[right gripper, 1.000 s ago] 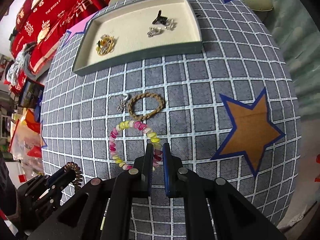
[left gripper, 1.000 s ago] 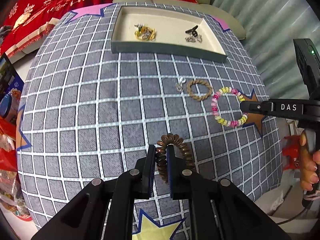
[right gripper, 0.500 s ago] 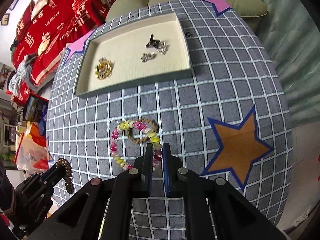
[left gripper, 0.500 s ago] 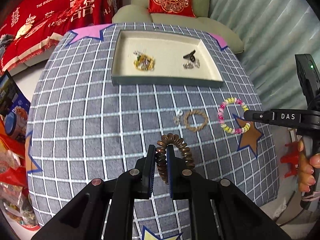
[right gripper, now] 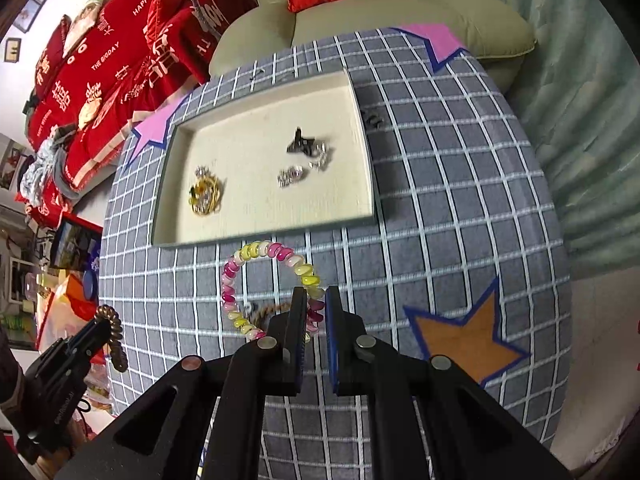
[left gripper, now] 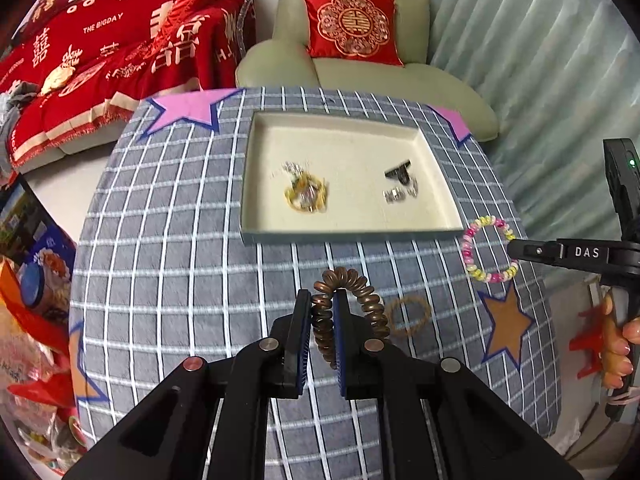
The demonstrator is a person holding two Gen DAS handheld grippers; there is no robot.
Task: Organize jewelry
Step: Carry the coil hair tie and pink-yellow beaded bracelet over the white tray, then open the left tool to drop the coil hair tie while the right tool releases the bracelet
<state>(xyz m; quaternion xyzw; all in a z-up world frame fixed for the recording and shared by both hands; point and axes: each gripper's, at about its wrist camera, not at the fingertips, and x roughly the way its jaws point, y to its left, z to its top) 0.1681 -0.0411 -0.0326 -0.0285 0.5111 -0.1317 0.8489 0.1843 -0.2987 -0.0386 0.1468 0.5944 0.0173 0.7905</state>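
My left gripper (left gripper: 323, 300) is shut on a brown coiled hair tie (left gripper: 348, 280), held in the air over the grey checked cloth. My right gripper (right gripper: 316, 300) is shut on a pink and yellow bead bracelet (right gripper: 240, 258), which hangs above the cloth just in front of the tray. The bracelet (left gripper: 486, 248) and the right gripper (left gripper: 514, 248) also show at the right of the left wrist view. The cream tray (left gripper: 348, 234) holds a gold piece (left gripper: 306, 196) and a dark clip with silver bits (left gripper: 400, 184). A braided rope ring (left gripper: 408, 314) lies on the cloth.
The round table's checked cloth (right gripper: 460, 200) has coloured star patches, an orange one (right gripper: 460, 340) at the right. A pale armchair with a red cushion (left gripper: 352, 28) stands behind the table. Red fabric (left gripper: 100, 52) covers a sofa at the left. Bags crowd the floor (left gripper: 28, 320).
Both grippers have risen and moved toward the tray, each carrying its piece. The bead bracelet has come off the cloth. The rope ring stays behind on the cloth.
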